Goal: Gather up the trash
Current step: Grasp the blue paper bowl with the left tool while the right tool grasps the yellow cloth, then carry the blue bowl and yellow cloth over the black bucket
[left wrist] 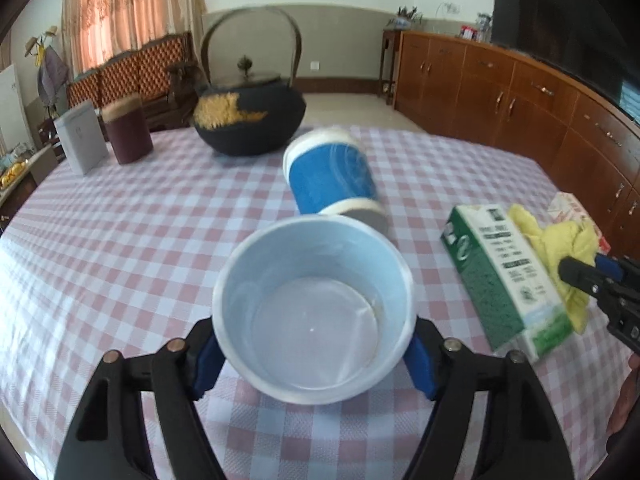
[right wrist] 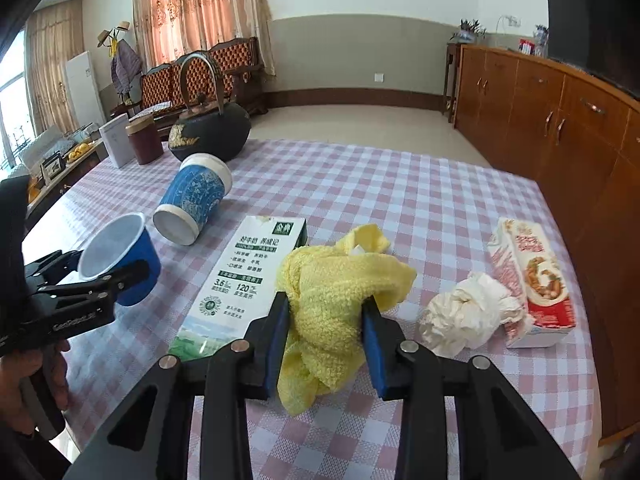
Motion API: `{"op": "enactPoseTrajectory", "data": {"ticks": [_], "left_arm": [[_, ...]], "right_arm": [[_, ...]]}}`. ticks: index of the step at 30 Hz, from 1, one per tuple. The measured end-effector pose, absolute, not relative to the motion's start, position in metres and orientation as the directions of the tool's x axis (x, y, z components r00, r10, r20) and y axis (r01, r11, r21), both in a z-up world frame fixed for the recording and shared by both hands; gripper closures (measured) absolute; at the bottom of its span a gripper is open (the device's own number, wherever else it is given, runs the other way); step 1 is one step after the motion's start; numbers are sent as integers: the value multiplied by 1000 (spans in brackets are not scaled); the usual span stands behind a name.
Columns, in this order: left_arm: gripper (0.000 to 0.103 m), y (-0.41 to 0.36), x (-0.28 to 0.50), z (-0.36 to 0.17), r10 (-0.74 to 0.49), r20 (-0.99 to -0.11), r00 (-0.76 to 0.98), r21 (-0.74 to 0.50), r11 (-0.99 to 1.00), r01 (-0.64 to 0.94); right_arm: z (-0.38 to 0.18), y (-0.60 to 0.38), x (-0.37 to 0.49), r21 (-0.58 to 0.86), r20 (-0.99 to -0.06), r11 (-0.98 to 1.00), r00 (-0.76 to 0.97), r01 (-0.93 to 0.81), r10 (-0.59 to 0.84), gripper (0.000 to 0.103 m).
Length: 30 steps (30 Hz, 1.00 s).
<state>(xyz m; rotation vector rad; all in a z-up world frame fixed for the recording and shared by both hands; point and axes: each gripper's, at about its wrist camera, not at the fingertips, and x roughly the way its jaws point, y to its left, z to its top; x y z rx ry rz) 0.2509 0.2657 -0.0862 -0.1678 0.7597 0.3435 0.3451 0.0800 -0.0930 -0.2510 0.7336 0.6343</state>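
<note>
My left gripper (left wrist: pixel 314 354) is shut on an empty blue paper cup (left wrist: pixel 314 316) and holds it with its mouth toward the camera; the cup also shows in the right wrist view (right wrist: pixel 120 264). A second blue patterned cup (left wrist: pixel 334 178) lies on its side behind it. My right gripper (right wrist: pixel 326 336) is shut on a crumpled yellow cloth (right wrist: pixel 336 292) that rests against a green and white milk carton (right wrist: pixel 244 284). A crumpled white tissue (right wrist: pixel 468 316) and a red and white carton (right wrist: pixel 532 280) lie to the right.
A black iron teapot (left wrist: pixel 250 114), a dark red canister (left wrist: pixel 128 130) and a white box (left wrist: pixel 82 142) stand at the far side of the checked tablecloth (left wrist: pixel 120 240). Wooden cabinets (right wrist: pixel 560 132) line the right wall.
</note>
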Motion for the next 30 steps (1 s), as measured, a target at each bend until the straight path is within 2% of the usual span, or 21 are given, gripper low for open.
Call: {"op": "enactPoseTrajectory", "data": {"ticks": [13, 22, 30], "left_arm": [[28, 223, 197, -45, 259, -634, 729, 15, 946, -323], [28, 174, 169, -20, 210, -594, 777, 34, 971, -236], [28, 117, 161, -6, 120, -569, 813, 23, 991, -130]], "right_arm": [[-55, 52, 292, 15, -649, 808, 609, -589, 456, 66], [-22, -3, 239, 19, -586, 843, 677, -537, 445, 66], [-7, -67, 211, 12, -567, 896, 735, -444, 372, 66]]}}
